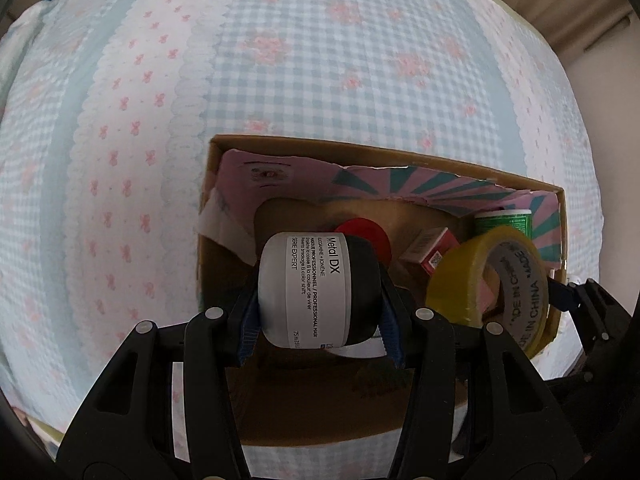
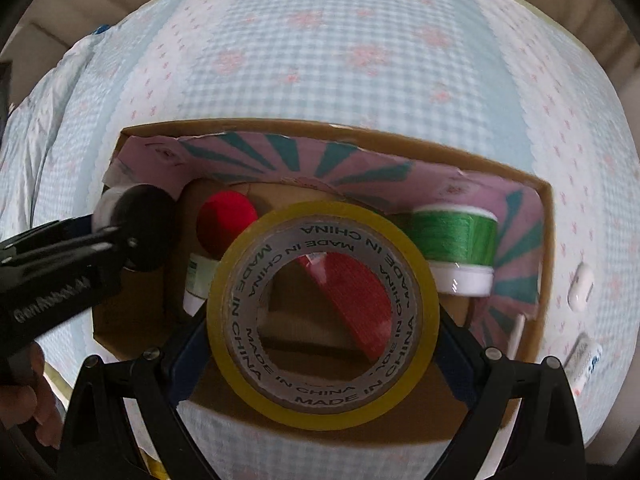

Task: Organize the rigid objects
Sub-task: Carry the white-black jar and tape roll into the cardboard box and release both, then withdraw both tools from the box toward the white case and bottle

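Note:
My left gripper (image 1: 318, 298) is shut on a white jar (image 1: 308, 288) with a black lid, held sideways over the left part of an open cardboard box (image 1: 360, 152). My right gripper (image 2: 322, 344) is shut on a yellow tape roll (image 2: 320, 216), its pads against the roll's two sides, above the middle of the same box (image 2: 280, 126). In the left wrist view the tape roll (image 1: 460, 276) hangs at the right. The jar (image 2: 140, 220) shows at the left of the right wrist view. Both grippers point down into the box.
Inside the box lie a red-capped bottle (image 2: 226, 216), a red carton (image 2: 352, 292) and a green container (image 2: 452, 236) with a white base. The box sits on a blue checked bedsheet (image 1: 320, 60). Two small white objects (image 2: 580, 286) lie on the sheet right of the box.

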`<state>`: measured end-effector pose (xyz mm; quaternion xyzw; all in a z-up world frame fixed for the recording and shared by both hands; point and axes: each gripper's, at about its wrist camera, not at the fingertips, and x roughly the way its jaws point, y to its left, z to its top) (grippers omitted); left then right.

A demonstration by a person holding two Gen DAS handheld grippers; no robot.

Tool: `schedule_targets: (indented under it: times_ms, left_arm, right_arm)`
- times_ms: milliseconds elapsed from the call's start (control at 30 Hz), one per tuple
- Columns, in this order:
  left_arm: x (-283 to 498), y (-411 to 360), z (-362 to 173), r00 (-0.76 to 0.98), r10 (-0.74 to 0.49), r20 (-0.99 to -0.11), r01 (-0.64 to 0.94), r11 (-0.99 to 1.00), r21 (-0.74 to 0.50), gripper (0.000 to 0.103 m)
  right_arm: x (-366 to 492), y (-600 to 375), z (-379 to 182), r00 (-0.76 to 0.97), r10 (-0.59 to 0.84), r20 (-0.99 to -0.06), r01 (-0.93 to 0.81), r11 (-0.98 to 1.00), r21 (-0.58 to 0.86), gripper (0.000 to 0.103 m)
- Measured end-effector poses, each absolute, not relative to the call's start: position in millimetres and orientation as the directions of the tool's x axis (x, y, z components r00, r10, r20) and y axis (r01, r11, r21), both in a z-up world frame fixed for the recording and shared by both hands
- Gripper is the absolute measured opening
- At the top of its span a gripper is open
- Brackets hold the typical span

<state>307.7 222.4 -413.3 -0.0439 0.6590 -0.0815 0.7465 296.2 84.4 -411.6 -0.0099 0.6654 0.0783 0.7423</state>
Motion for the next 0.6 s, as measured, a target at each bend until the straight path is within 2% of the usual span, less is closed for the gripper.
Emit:
schedule_targets:
  times_ms: [167, 200, 267, 367, 467, 600]
  left_arm:
    - [309.3, 214.5, -411.9, 0.128, -0.167, -0.978, 0.086, 0.984, -0.157, 0.047]
    - [309.3, 213.2, -409.4, 0.137, -0.167, -0.976, 0.087, 0.984, -0.156, 0.050]
    - [309.7, 209.5, -403.0, 0.154, -0.168, -0.974, 0.095, 0.983, -0.155, 0.102]
    - [308.1, 203.1, -392.6, 0.186, -0.182, -0.966, 0.118, 0.980, -0.162, 0.103]
    - [306.5, 199.2, -388.2, 0.189, -0.186, -0.964, 0.126, 0.978, -0.164, 0.103]
    - [302.1, 197.3, -380.7, 0.192, -0.188, -0.963, 0.127, 0.978, -0.166, 0.103]
  right_arm:
    - [297.6, 92.1, -414.0, 0.129, 0.117, -0.985, -0.159, 0.983, 0.096, 0.096]
    - [298.1, 91.8, -415.2, 0.132, 0.123, -0.984, -0.155, 0.983, 0.102, 0.096]
    - [297.9, 90.4, -419.1, 0.125, 0.117, -0.985, -0.152, 0.984, 0.097, 0.097]
    - [295.2, 87.1, -419.5, 0.144, 0.099, -0.985, -0.153, 0.985, 0.076, 0.103]
    - [290.7, 80.1, -405.6, 0.233, 0.114, -0.966, -0.136, 0.987, 0.083, 0.103]
    - [288.7, 78.5, -399.3, 0.238, 0.111, -0.965, -0.155, 0.985, 0.076, 0.103]
